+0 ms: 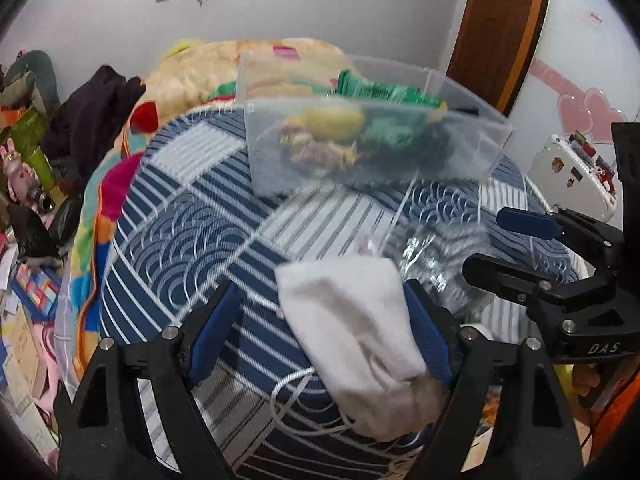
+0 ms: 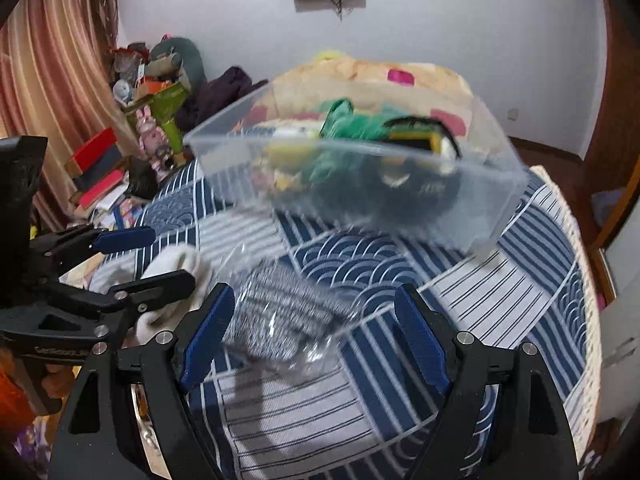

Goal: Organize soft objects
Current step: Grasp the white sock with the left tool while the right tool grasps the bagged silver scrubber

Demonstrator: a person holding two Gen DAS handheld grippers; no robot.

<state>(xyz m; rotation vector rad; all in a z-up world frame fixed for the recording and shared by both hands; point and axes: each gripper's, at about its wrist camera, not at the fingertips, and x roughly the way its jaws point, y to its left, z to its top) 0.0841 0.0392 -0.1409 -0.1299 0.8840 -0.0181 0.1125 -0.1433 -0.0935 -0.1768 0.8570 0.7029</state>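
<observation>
A white sock (image 1: 360, 336) lies on the blue patterned bedspread (image 1: 192, 216), between the fingers of my open left gripper (image 1: 320, 312), leaning toward its right finger. A grey patterned item in a clear plastic bag (image 2: 280, 316) lies between the fingers of my open right gripper (image 2: 316, 316); it also shows in the left wrist view (image 1: 444, 260). A clear plastic bin (image 2: 492, 200) farther back holds green, yellow and dark soft items (image 2: 352, 128). The bin also shows in the left wrist view (image 1: 272, 160). The right gripper (image 1: 508, 244) appears at the right of the left view, the left gripper (image 2: 140, 256) at the left of the right view.
A colourful blanket (image 1: 224, 64) is heaped at the head of the bed. Dark clothing (image 1: 92, 112) and cluttered boxes and toys (image 2: 152, 120) sit at the left. A white case (image 1: 572, 176) stands right of the bed. A wooden door (image 1: 500, 32) is behind.
</observation>
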